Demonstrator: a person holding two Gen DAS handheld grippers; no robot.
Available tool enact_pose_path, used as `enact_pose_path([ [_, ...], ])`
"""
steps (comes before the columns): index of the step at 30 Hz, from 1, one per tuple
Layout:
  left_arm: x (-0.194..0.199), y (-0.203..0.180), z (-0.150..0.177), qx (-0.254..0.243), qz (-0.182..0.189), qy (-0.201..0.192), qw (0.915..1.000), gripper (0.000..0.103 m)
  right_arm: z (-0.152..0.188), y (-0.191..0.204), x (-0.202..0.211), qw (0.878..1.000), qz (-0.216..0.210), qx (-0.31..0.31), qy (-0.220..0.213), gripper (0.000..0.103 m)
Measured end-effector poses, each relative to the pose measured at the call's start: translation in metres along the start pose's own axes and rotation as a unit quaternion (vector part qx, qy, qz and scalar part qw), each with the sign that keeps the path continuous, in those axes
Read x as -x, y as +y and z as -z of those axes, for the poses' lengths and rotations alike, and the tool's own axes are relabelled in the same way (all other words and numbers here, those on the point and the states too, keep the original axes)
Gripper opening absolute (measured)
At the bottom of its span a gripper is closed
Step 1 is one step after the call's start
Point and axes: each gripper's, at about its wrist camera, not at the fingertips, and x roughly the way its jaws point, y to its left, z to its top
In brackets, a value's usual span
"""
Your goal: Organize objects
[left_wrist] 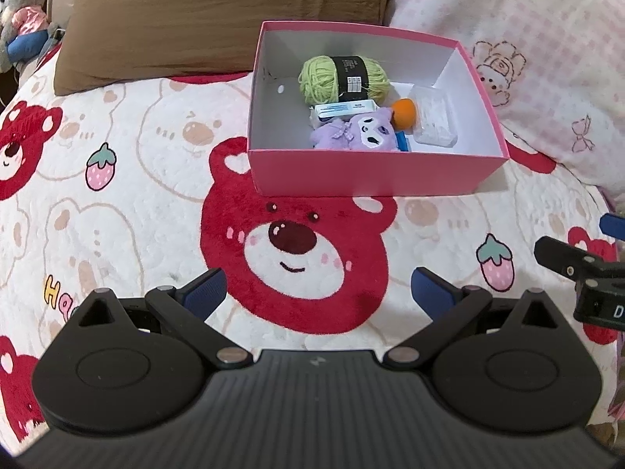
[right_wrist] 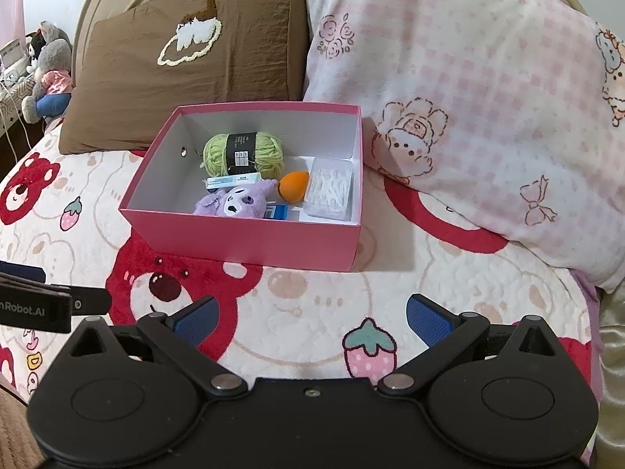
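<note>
Both hand-held grippers hover over a bear-and-strawberry blanket, each spread wide with nothing between its blue pads — the left gripper points at a big red bear face, the right gripper sits beside it over a strawberry print. Ahead of them an open pink box rests on the blanket, near a brown pillow and a pink checked pillow. Inside the box a green yarn skein lies toward the back; in front of it are a white and blue tube and a purple plush toy. An orange egg-shaped sponge sits between the plush and a clear case of cotton swabs — a small blue item peeks out by the plush.
</note>
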Motion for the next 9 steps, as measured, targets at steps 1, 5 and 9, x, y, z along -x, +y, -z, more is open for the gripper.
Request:
enact_pose_path([
  [1, 0.0002, -0.0010, 0.0002, -0.001, 0.000, 0.000, 1.0000, 0.102, -0.0001, 0.0000, 0.0006, 1.000, 0.000, -0.001, -0.001, 0.103],
  [5, -0.0003, -0.0014, 0.0003, -0.004, -0.001, 0.001, 1.0000, 0.103, -0.0002, 0.0005, -0.0006, 1.000, -0.001, 0.002, -0.001, 0.103],
  [9, -0.0006, -0.0003, -0.0002, -0.003, -0.003, 0.002, 1.0000, 0.103, 0.0003, 0.0004, -0.0032, 1.000, 0.001, 0.004, 0.001, 0.103],
])
